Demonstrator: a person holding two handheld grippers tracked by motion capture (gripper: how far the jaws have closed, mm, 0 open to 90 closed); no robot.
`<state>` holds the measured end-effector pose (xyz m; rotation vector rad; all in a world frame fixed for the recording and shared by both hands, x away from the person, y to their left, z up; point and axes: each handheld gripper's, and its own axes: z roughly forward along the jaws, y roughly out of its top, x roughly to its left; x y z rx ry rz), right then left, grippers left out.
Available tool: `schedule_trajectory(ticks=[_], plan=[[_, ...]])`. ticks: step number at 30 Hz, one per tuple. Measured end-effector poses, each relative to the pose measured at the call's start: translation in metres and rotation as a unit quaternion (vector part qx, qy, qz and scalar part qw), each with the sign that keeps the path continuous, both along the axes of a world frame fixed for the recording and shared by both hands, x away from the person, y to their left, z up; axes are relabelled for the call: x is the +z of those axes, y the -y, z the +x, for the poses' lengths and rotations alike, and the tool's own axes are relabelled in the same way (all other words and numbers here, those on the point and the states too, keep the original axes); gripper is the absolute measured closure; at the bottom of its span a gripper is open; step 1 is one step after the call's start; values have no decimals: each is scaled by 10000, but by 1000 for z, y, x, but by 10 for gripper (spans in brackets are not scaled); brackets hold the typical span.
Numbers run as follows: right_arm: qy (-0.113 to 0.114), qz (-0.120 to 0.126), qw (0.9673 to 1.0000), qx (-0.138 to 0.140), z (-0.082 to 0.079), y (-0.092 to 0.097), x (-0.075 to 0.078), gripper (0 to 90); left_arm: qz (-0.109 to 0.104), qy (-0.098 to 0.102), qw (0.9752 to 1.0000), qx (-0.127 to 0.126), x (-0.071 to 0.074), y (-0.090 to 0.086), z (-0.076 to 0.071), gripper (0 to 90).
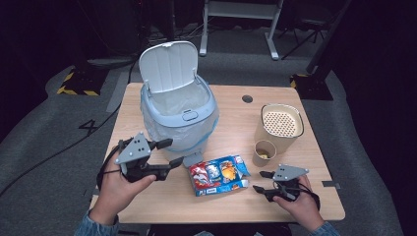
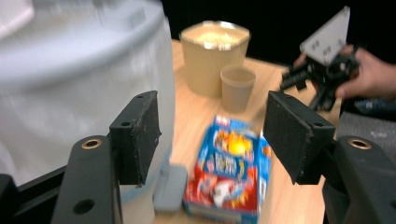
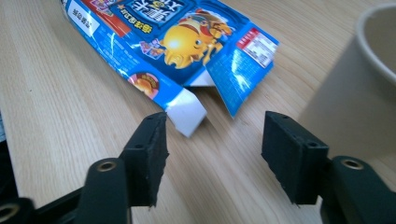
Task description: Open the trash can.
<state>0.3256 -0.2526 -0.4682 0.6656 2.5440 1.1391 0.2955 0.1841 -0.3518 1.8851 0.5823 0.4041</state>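
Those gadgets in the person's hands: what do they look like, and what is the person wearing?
Each hand holds a black two-jaw tool. The left gripper and the right gripper each carry a grey three-cornered plate dotted with small holes on top. The jaws end in flat, black, rough-surfaced pads, with brass-coloured rings at their bases. Black cables trail back. The sleeves look like blue denim.

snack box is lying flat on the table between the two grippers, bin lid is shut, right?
Not quite. The snack box does lie flat on the table between the left gripper and the right gripper, but the bin lid stands open, as the high view shows.
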Motion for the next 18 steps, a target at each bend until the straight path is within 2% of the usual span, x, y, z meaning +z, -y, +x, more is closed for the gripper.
schedule_trajectory(ticks=[2,4,6,7,8,12,14,18], plan=[[-9,-18,10000,13,3,-8,-1,367,2,-10,10000,51,-12,-3,-2,373],[37,-1,10000,31,7,-15,0,425,-83,-45,9999,79,-25,-6,-3,380],[36,-51,10000,46,11,-21,-1,464,67,-127,9998,100,-36,-7,-2,385],[101,-178,9998,72,15,-27,-1,515,114,-121,9998,133,-41,-9,-2,393],[101,-178,9998,72,15,-27,-1,515,110,-160,9996,180,-46,-10,-2,393],[154,-408,9989,143,23,-36,-5,578,107,-283,9995,86,-58,-11,-4,389],[163,-436,9988,172,27,-38,-6,610,108,-308,9995,19,-61,-13,-5,388],[97,-482,9985,250,31,-41,-5,661,86,-364,9993,45,-67,-17,-6,386]])
